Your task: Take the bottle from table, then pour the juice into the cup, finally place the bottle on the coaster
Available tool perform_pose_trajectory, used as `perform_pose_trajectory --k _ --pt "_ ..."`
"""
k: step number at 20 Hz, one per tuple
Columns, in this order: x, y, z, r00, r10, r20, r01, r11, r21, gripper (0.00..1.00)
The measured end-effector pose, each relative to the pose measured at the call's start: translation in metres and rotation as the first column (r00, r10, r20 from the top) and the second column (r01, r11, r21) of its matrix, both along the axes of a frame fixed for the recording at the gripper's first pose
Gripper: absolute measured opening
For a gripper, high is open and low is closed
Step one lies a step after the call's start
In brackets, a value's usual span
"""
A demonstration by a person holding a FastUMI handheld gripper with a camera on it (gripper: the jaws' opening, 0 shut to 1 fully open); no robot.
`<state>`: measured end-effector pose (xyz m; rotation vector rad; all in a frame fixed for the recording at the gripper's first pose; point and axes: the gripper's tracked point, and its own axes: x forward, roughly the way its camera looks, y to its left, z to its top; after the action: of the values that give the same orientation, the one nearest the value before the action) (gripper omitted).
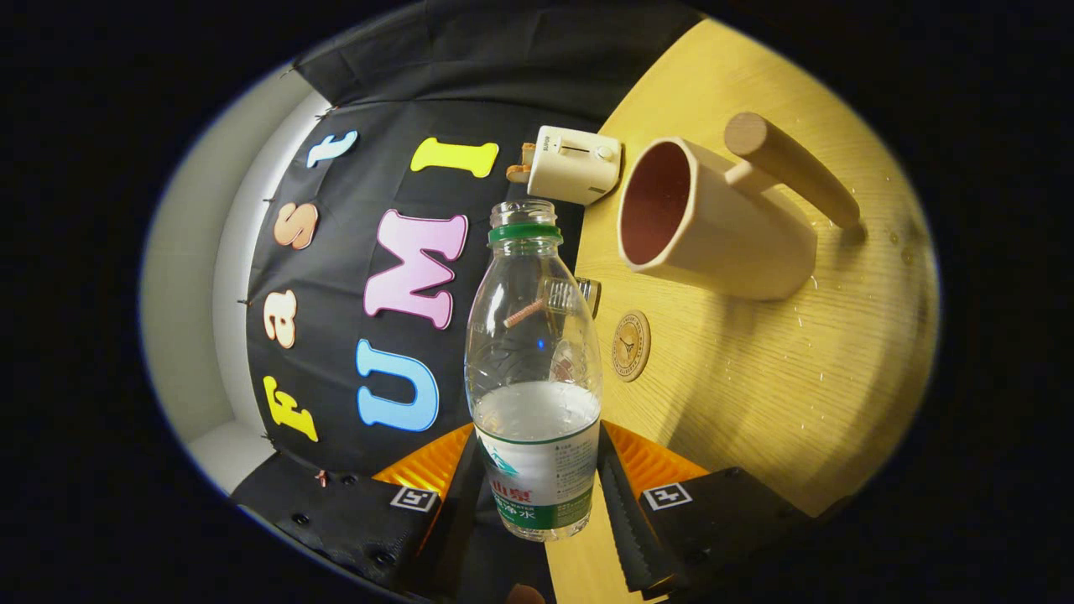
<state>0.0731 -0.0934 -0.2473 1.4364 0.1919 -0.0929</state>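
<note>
The gripper (537, 491) is clamped on the bottle (534, 369) (uncapped, partly full) at bottom centre; the cup (713, 222) sits upper right on the table (780, 377), the coaster (630, 345) mid-frame, between them.

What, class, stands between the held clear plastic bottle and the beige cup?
Nothing visible does. The claw is shut on the uncapped clear plastic bottle; only bare wooden table separates it from the beige wooden-handled cup. The round coaster lies flat nearby.
</note>
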Motion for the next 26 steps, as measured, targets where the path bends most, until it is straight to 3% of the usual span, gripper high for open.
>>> perform_pose_trajectory --k 14,26 --pt "0.001 -0.0076 -0.0001 1.0 0.002 0.005 -0.003 0.977 0.212 0.73" --pt "0.0018 -0.0111 0.0013 1.0 -0.008 0.006 0.006 0.959 0.282 0.73"
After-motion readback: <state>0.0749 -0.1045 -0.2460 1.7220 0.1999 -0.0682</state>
